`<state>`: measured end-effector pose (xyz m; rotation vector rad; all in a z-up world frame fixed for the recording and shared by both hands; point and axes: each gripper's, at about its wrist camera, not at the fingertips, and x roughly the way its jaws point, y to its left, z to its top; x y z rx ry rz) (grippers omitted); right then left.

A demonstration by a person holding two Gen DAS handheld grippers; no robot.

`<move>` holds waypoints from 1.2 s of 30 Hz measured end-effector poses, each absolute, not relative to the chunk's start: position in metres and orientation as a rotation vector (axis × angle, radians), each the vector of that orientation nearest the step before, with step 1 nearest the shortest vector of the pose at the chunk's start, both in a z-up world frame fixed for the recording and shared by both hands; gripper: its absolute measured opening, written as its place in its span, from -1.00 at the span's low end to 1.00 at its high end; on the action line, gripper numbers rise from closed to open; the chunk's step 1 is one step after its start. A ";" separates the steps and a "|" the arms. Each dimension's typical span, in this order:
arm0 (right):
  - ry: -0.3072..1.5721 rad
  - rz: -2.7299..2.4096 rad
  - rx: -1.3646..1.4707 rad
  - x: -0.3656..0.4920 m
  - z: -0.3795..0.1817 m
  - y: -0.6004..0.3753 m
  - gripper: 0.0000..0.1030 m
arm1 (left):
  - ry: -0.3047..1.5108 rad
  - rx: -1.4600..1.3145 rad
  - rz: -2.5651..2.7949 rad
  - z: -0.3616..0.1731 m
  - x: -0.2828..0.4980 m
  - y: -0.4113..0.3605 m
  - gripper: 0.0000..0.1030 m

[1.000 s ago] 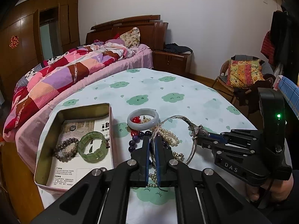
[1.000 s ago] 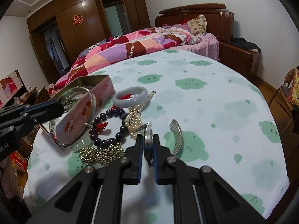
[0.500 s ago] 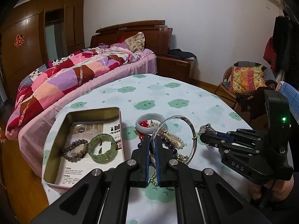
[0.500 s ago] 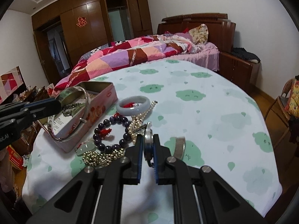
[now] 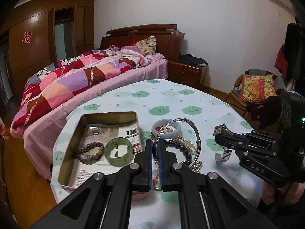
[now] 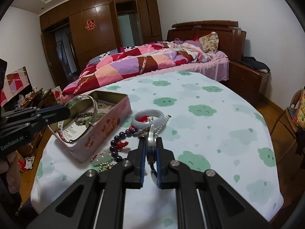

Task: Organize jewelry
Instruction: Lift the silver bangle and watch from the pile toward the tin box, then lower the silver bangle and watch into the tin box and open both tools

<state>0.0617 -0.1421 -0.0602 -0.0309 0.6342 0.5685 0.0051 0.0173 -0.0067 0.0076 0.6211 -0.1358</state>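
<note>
Left wrist view. Item: silver bangle [image 5: 178, 139], thin hoop, pinched at its near rim between the narrow jaws of the left gripper [image 5: 156, 148]. It stands on edge, lifted clear of the table [image 5: 190, 99], leaning away toward 1 o'clock; a round hoop, so no long axis, its open face turned toward the tin.

Second item: metal watch [image 6: 152, 143], clamped edge-on in the nearly closed jaws of the right gripper [image 6: 151, 152]. Its case stands upright and its band [image 5: 224, 152] hangs below the jaws, long axis roughly vertical, clear of the cloth.

Stowed: open pink tin [image 5: 99, 114] at 10 o'clock of the bangle holds a green bangle [image 5: 119, 150] and a brown bead bracelet [image 5: 89, 152], side by side on printed paper.

Outstanding, loose on the table at 12 to 1 o'clock of the left jaws: pale jade bangle [image 5: 166, 127] with a red charm inside, pearl strand [image 5: 184, 143], dark bead bracelet [image 6: 118, 143], small gold beads [image 6: 105, 166], green pendant [image 6: 102, 157].

Progress, judged: under half done; two pieces are in the tin, two are in hand, and about five are still to be picked up.
</note>
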 end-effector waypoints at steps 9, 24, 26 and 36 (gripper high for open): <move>0.624 0.610 -0.056 0.065 -0.050 -0.126 -0.77 | 0.622 -0.019 -0.104 -0.007 0.006 0.032 -0.92; 0.573 0.703 -0.119 0.065 -0.022 -0.082 -0.77 | 0.610 -0.043 -0.039 -0.004 0.006 0.059 -0.92; 0.568 0.716 -0.128 0.066 -0.020 -0.074 -0.77 | 0.609 -0.044 -0.026 -0.004 0.007 0.063 -0.92; 0.560 0.757 -0.173 0.066 -0.017 -0.046 -0.77 | 0.599 -0.082 0.039 -0.002 0.009 0.095 -0.92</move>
